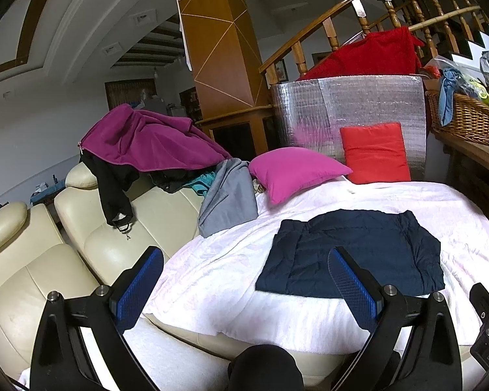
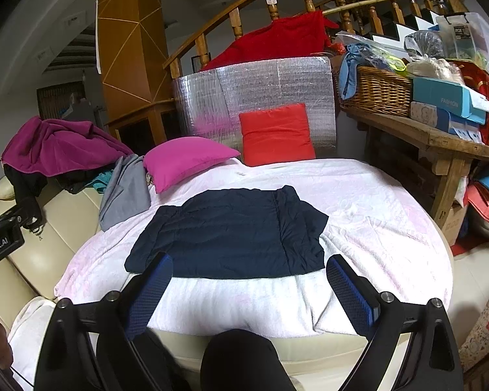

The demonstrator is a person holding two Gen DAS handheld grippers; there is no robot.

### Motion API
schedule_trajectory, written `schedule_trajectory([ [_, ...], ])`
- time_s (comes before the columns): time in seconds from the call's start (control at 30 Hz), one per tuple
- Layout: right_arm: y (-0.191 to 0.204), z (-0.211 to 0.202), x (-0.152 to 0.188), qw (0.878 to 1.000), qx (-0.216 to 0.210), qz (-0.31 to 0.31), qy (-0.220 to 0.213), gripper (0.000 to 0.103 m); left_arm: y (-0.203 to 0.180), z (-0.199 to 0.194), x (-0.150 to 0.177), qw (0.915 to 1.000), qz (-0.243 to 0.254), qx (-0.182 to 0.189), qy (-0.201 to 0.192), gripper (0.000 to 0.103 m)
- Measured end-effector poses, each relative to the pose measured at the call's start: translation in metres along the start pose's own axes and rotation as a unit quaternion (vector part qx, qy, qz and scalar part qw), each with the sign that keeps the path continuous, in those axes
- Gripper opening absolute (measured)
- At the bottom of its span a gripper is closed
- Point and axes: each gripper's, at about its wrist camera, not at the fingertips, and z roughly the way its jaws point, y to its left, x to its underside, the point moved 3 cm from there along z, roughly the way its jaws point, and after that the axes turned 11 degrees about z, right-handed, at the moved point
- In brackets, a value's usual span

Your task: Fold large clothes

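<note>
A navy quilted jacket (image 1: 352,254) (image 2: 231,231) lies folded flat on the white blanket (image 1: 218,280) (image 2: 375,228) that covers the sofa seat. My left gripper (image 1: 246,272) hovers open above the blanket's near left part, with the jacket beyond its right finger. Its blue pads (image 1: 137,290) hold nothing. My right gripper (image 2: 249,283) is open too, held just short of the jacket's near hem, and its blue pads (image 2: 352,293) are empty. A pile of unfolded clothes, topped by a purple fleece (image 1: 146,140) (image 2: 55,146), rests on the sofa back at the left.
A pink cushion (image 1: 293,172) (image 2: 185,159) and a red cushion (image 1: 375,153) (image 2: 275,133) stand behind the jacket against a silver foil panel (image 2: 260,88). A grey garment (image 1: 228,202) hangs over the cream sofa (image 1: 32,286). A wooden bench (image 2: 440,140) with a wicker basket (image 2: 375,91) and boxes stands right.
</note>
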Motion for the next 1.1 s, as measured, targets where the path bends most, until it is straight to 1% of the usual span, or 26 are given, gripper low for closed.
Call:
schedule_trajectory([
  [0.37, 0.0018, 0.0033, 0.0015, 1.0, 0.0, -0.001, 0.006, 0.097, 0.0008, 0.0018, 0.0032, 1.0, -0.001, 0.002, 0.004, 0.101],
  [1.1, 0.0035, 0.0053, 0.0017, 1.0, -0.001, -0.005, 0.006, 0.097, 0.0039, 0.0016, 0.0026, 1.0, -0.003, 0.003, 0.003, 0.101],
])
